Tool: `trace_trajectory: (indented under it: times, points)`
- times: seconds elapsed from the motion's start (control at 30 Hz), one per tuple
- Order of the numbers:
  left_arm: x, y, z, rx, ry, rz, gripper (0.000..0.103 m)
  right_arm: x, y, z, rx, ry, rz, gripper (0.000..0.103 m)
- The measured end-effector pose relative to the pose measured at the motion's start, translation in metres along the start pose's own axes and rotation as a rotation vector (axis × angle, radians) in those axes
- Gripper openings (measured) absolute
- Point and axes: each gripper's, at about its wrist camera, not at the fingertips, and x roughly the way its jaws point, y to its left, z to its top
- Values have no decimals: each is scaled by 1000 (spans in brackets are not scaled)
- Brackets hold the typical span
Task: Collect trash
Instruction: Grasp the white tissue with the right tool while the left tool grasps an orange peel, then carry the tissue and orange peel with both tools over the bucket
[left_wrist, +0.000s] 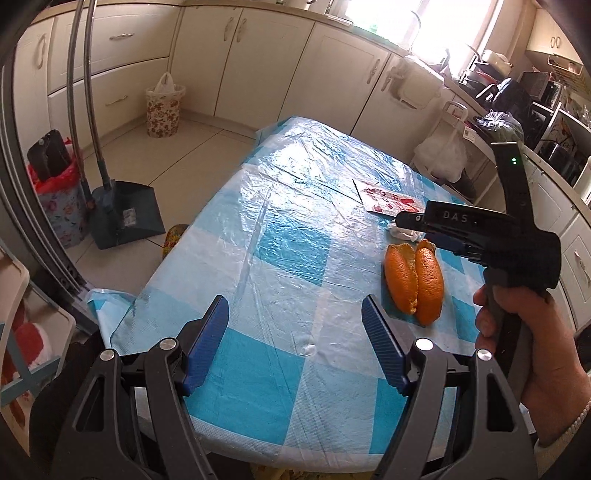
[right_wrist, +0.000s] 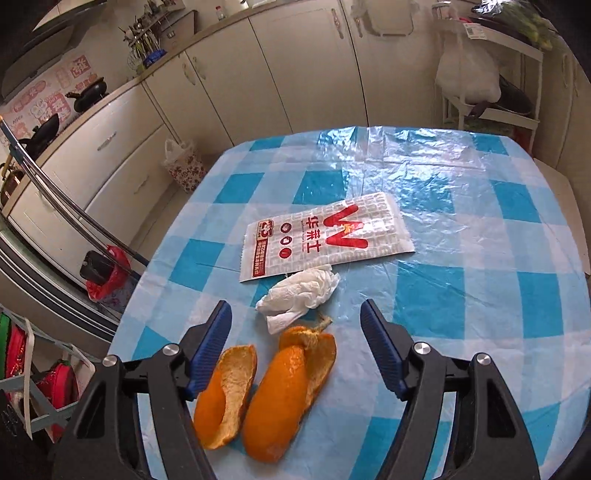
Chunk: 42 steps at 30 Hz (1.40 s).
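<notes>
Orange peel (right_wrist: 266, 391) lies in two pieces on the blue checked table (right_wrist: 480, 258), right below my open right gripper (right_wrist: 295, 347), between its blue fingers. A crumpled white tissue (right_wrist: 299, 295) lies just beyond the peel, and a white and red paper wrapper (right_wrist: 325, 240) lies flat past that. In the left wrist view my left gripper (left_wrist: 295, 343) is open and empty over the table's near end, left of the peel (left_wrist: 413, 280). The right gripper's body (left_wrist: 480, 229) hovers over the tissue (left_wrist: 404, 233) and wrapper (left_wrist: 388, 199).
A bin with a red liner (left_wrist: 55, 199) stands on the floor left of the table, with a dustpan (left_wrist: 125, 214) beside it. A floral basket (left_wrist: 164, 107) stands by the cabinets. A white rack with a bag (right_wrist: 476, 81) stands beyond the table.
</notes>
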Motion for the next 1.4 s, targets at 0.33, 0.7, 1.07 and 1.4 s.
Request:
trace_trajectory:
  times: [0.33, 0.7, 1.07, 1.4]
  points:
    - [6, -10, 3, 19, 29, -29, 71, 35, 16, 15, -58, 59, -6, 21]
    - [34, -77, 23, 150, 79, -46, 71, -97, -16, -4, 10, -196, 110, 21]
    - [72, -124, 17, 303, 169, 9, 71, -95, -81, -81, 91, -30, -19, 21]
    - [64, -123, 13, 366, 134, -11, 20, -79, -88, -91, 73, 37, -31, 25]
